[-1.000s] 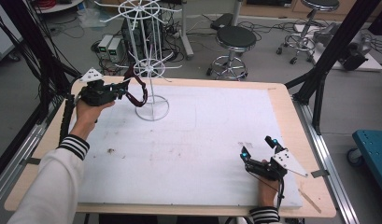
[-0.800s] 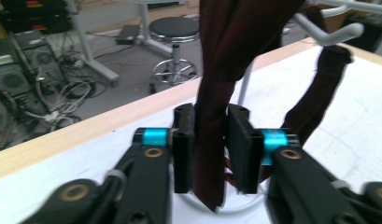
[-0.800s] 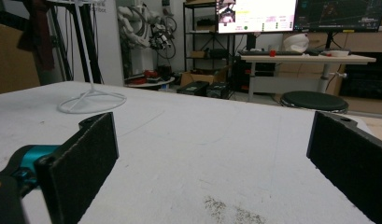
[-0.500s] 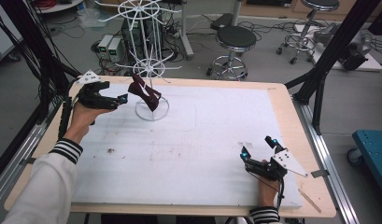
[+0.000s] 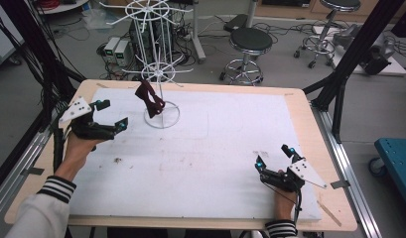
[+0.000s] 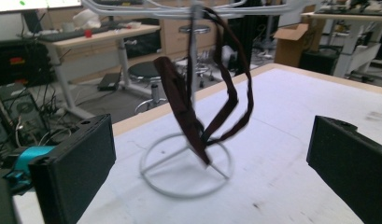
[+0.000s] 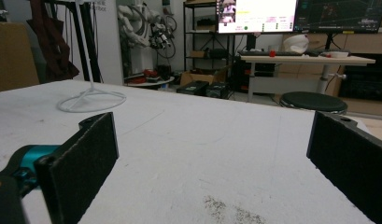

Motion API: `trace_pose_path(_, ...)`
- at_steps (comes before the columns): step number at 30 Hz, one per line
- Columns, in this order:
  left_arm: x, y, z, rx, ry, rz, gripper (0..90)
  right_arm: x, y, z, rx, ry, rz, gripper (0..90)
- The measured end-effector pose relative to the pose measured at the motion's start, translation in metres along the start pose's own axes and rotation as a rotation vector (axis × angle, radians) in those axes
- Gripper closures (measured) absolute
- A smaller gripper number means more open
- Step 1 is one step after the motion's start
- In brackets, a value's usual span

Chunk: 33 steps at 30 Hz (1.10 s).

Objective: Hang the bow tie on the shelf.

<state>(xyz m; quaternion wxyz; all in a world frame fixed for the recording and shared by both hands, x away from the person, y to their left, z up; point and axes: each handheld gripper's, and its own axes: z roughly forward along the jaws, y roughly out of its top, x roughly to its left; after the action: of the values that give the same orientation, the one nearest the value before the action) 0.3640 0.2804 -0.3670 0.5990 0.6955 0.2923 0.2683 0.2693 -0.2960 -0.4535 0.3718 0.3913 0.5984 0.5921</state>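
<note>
Left gripper [image 5: 109, 115]: jaws spread wide, nothing between them. The jaws have just been opening. It is held over the left edge of the white table mat [image 5: 215, 163], well apart from the white wire rack [image 5: 158, 74] and aimed toward it.

Dark red strap [image 5: 150, 99]: hangs from an arm of the rack's lower ring, dangling in loops above the round wire base [image 5: 162, 115]. In the left gripper view the strap [image 6: 202, 112] appears blurred, centred between the two black jaws but farther off, touching neither.

Right gripper [image 5: 274, 161]: jaws apart and empty, held low over the mat near its front right corner, far from the rack
</note>
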Motion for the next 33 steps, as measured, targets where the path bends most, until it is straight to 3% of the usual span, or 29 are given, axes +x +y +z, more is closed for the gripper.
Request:
trace_pose_path(2,-0.011,-0.012,-0.013,-0.026,-0.021,0.006,1.7,0.0,0.0,0.0,0.0,-0.001,-0.001,1.4)
trace_pose_path(5,-0.019,-0.024,-0.025,-0.051,-0.018,0.024,1.7,0.0,0.0,0.0,0.0,-0.001,-0.002,1.4)
trace_pose_path(10,-0.024,-0.045,-0.043,-0.092,0.002,-0.016,1.7,0.0,0.0,0.0,0.002,-0.002,-0.002,1.4)
trace_pose_path(13,-0.029,-0.059,-0.049,-0.104,0.005,-0.014,1.7,0.0,0.0,0.0,0.001,-0.002,-0.002,1.4)
trace_pose_path(19,-0.035,-0.074,-0.055,-0.122,0.016,0.01,1.7,0.0,0.0,0.0,0.001,-0.002,-0.002,1.4)
trace_pose_path(27,-0.036,-0.093,-0.056,-0.113,0.03,-0.001,1.7,0.0,0.0,0.0,0.003,0.001,0.004,1.3)
trace_pose_path(33,-0.038,-0.095,-0.06,-0.153,0.039,0.019,1.7,0.0,0.0,0.0,0.0,-0.001,0.001,1.4)
